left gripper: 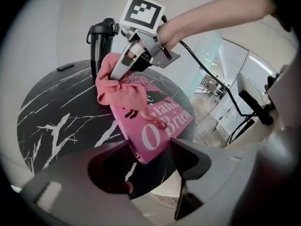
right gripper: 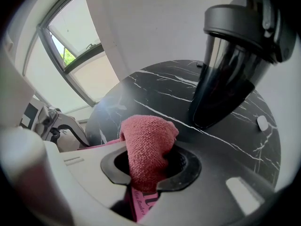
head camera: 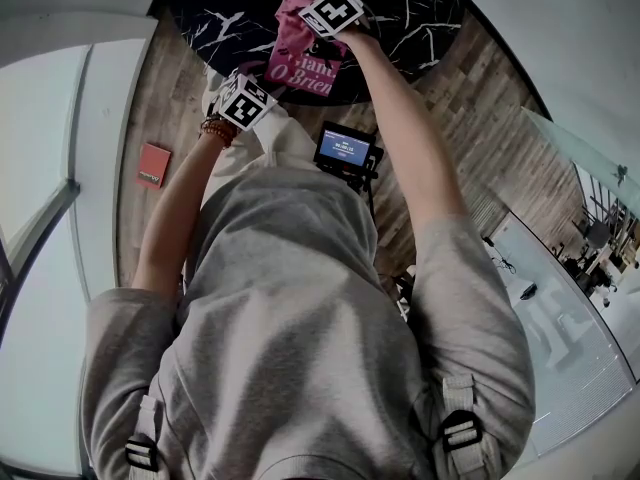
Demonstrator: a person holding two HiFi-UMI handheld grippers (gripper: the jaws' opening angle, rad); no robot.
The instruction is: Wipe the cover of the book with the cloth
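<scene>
On the counter (left gripper: 56, 117), the right claw (right gripper: 146, 168) clamps the cloth (right gripper: 148, 142) onto the far end of the book (left gripper: 162, 126), the left claw (left gripper: 149, 154) pinches its near corner; wiping seems barely begun.

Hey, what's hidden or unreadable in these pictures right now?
Title on book: left gripper view, cloth covers its upper part.
Text on screen: head view, too small.
Red item on floor: head view, too small to identify.
Top of flask: right gripper view, cut off by the edge.
</scene>
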